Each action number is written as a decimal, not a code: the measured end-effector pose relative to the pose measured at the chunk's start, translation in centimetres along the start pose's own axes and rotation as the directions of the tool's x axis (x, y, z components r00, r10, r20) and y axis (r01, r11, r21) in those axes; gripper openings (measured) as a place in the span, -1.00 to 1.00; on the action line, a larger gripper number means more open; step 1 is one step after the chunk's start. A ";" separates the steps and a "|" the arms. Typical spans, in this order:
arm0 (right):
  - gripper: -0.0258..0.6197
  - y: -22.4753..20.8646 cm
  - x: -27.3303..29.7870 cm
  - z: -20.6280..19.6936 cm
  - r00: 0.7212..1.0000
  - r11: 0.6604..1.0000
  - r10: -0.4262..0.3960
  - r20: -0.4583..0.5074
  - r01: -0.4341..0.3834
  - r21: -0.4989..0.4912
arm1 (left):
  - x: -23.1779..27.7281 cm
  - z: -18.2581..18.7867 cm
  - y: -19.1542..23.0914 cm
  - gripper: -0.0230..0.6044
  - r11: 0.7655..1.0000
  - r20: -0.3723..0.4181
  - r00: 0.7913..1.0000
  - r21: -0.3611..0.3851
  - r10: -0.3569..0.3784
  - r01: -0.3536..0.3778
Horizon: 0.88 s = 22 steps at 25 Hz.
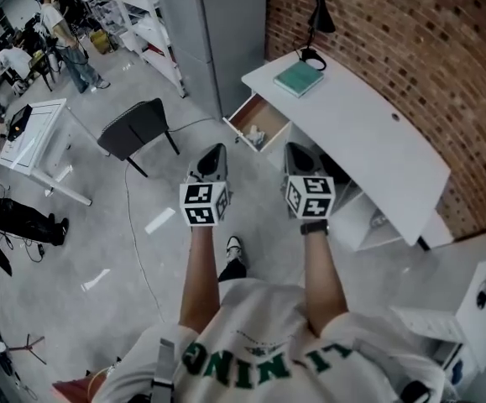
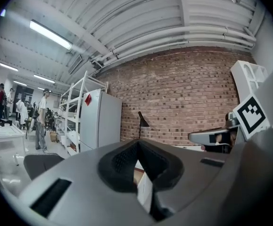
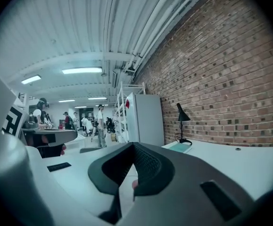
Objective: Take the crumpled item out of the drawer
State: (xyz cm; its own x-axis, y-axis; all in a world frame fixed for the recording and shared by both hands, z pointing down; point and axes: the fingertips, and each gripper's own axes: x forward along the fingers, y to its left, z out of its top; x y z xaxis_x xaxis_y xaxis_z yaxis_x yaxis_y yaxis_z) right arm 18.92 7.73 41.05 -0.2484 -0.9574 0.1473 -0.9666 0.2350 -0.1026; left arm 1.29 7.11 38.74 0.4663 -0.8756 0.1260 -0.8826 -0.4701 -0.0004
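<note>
White desk point(image 1: 368, 133): one drawer point(image 1: 243, 136) (open), two claws point(image 1: 212, 163) point(image 1: 298, 159)

The white shirt point(image 1: 259, 342) has big green letters across it. Seen upside down, they look like "LI-NING", though folds hide a bit in the middle. A red sticker point(image 2: 87, 99) sits on the grey cabinet point(image 2: 101, 121) — too small to read.
</note>
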 end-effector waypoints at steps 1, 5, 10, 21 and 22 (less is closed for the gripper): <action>-0.92 0.1 1.4 0.5 1.000 1.000 0.004 -0.002 -0.004 0.004 | 1.1 0.5 0.7 -0.95 1.000 0.001 1.000 0.009 -0.007 0.007; -0.92 0.9 6.5 2.0 1.000 1.000 0.003 -0.004 -0.003 0.025 | 5.2 1.6 3.9 -0.95 0.999 -0.003 0.999 0.009 -0.046 0.046; -0.92 0.8 12.4 1.5 1.000 0.999 0.012 -0.027 -0.011 0.050 | 10.4 0.7 8.0 -0.95 0.995 -0.011 0.997 -0.055 -0.080 0.079; -0.92 -1.7 24.0 -2.9 0.992 0.998 -0.022 -0.126 0.030 0.057 | 20.5 -5.2 13.6 -0.95 0.982 -0.140 0.974 -0.088 -0.178 0.167; -0.92 -2.1 24.8 -3.6 0.989 0.998 -0.024 -0.146 0.032 0.056 | 21.1 -6.1 13.9 -0.95 0.980 -0.161 0.969 -0.098 -0.186 0.172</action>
State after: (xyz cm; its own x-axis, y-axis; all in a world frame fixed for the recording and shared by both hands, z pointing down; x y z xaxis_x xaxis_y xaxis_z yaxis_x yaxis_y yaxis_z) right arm 14.54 -15.87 48.42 -0.2318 -0.9279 0.2920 -0.9691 0.1942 -0.1522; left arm -1.48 -17.23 47.48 0.6070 -0.7431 0.2817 -0.7906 -0.6007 0.1190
